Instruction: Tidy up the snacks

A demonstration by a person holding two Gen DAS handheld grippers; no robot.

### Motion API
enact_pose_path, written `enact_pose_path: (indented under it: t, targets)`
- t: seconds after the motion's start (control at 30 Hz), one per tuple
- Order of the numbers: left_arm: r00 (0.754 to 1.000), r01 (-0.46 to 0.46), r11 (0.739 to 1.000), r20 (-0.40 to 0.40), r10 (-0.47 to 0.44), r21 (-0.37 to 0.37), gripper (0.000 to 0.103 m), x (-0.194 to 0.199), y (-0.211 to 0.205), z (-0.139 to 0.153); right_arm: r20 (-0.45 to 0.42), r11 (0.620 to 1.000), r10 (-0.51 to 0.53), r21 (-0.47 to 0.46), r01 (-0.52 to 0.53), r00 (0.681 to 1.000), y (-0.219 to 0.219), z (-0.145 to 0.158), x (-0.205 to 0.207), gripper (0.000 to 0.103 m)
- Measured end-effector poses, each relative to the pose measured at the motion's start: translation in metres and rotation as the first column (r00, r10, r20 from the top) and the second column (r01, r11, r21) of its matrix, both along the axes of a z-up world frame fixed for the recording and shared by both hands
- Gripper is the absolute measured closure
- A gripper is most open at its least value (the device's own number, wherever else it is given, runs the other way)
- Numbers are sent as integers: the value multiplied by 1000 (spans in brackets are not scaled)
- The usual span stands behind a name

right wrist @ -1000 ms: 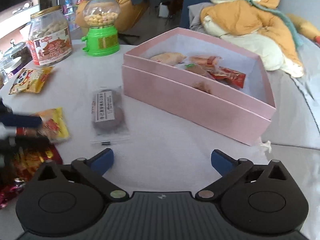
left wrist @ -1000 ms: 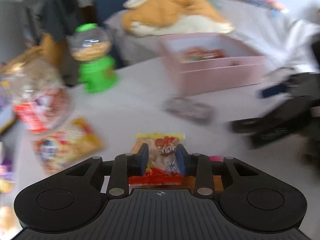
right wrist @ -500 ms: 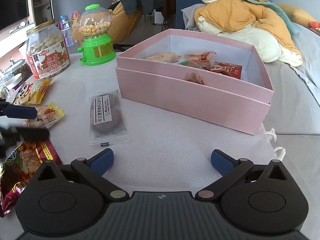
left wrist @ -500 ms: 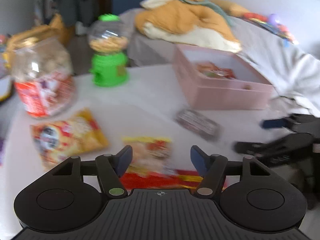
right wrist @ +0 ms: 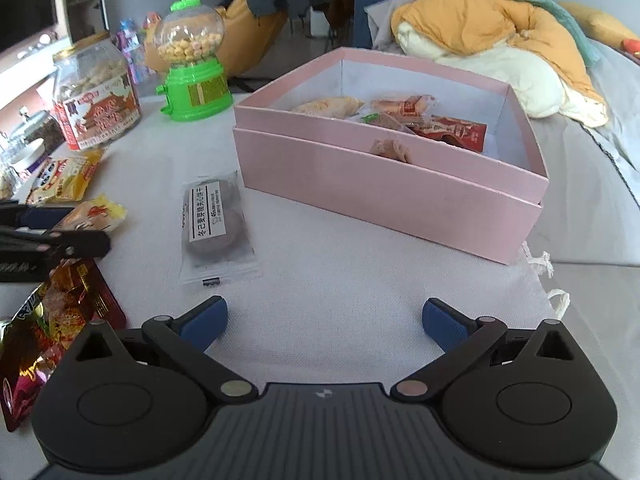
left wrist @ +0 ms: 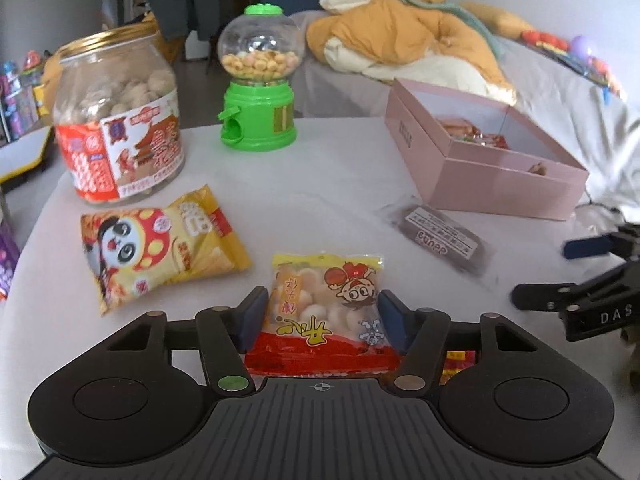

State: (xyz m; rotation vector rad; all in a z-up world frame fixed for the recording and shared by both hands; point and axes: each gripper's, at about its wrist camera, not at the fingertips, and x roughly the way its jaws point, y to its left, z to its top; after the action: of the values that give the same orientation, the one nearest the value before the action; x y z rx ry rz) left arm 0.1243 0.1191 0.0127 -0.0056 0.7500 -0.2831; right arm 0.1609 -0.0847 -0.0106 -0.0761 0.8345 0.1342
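Observation:
My left gripper [left wrist: 320, 316] is open, its blue pads on either side of a yellow and red snack packet [left wrist: 324, 312] that lies flat on the white table; whether the pads touch it I cannot tell. The packet also shows in the right wrist view [right wrist: 94, 214]. My right gripper [right wrist: 324, 320] is open and empty over bare tablecloth, short of the pink box [right wrist: 384, 184]. The pink box [left wrist: 492, 176] holds several wrapped snacks. A dark cake in a clear wrapper [right wrist: 214, 226] lies left of the box.
A panda snack bag [left wrist: 156, 244], a large biscuit jar [left wrist: 116, 120] and a green candy dispenser [left wrist: 260, 80] stand at the back left. A dark red foil packet [right wrist: 52, 328] lies at the near left. An orange jacket [right wrist: 500, 36] lies behind the box.
My left gripper was shut on the yellow and red packet a second ago. It has opened and the packet lies on the table between the pads. The right gripper stayed open.

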Motion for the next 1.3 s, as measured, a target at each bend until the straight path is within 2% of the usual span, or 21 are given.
enact_pose_path:
  t: [0.1,0.2,0.3,0.33,0.4,0.43,0.5,0.53,0.57,0.67,0.87,0.93,1.0,1.03,1.1,1.23,1.3]
  targets:
    - [1000,-5,1000,-6,5,-14,38,-4,3,2,-40,994,106,-14,-107,994,17,12,12,0]
    - [1000,-7,1000,-7,7,-18,38,-10,4,2,-18,991,136,15,-135,991,36,23,28,1]
    - [1000,-13,1000,-10,13,-20,38,-12,4,2,-27,988,149,37,-148,988,56,23,53,11]
    - [1000,-16,1000,-12,16,-20,38,-13,3,2,-35,989,143,31,-142,989,62,21,62,12]
    - [1000,-17,1000,-15,17,-10,38,-13,2,2,-71,990,143,25,-142,987,72,13,77,21]
    - [1000,-17,1000,-15,17,-6,38,-14,1,2,-57,990,140,10,-140,989,76,14,76,24]
    - [1000,-18,1000,-9,18,-5,38,-15,1,2,-53,982,188,-1,-189,981,83,18,66,49]
    - [1000,-20,1000,-6,20,-7,38,-15,1,1,-57,977,213,-9,-214,975,85,18,61,55]
    - [1000,-23,1000,-5,23,-5,38,-15,0,1,-65,971,236,-11,-237,970,85,19,54,59]
    - [1000,-24,1000,-3,24,2,37,-16,-2,1,-82,963,266,-13,-268,961,82,20,33,60]
    - [999,-41,999,34,42,-25,37,-21,1,-3,-73,967,256,9,-256,964,60,20,13,59]
    - [999,-38,999,37,38,-9,37,-22,-2,-3,-52,967,256,2,-256,965,60,18,13,49]
    - [999,-34,999,32,35,-11,37,-20,-1,-2,-19,973,217,-72,-218,976,65,14,16,8]
    - [999,-32,999,31,33,-14,37,-20,0,-2,-3,976,188,-111,-187,982,68,11,18,0]
    - [999,-28,999,34,29,-22,37,-21,2,-2,25,979,176,-106,-172,984,67,7,21,0]
    - [999,-26,999,37,27,-34,37,-21,4,-3,-8,986,166,9,-166,986,53,2,34,0]
    - [999,-26,999,39,27,-35,37,-22,4,-3,-4,984,181,2,-181,983,53,2,34,0]
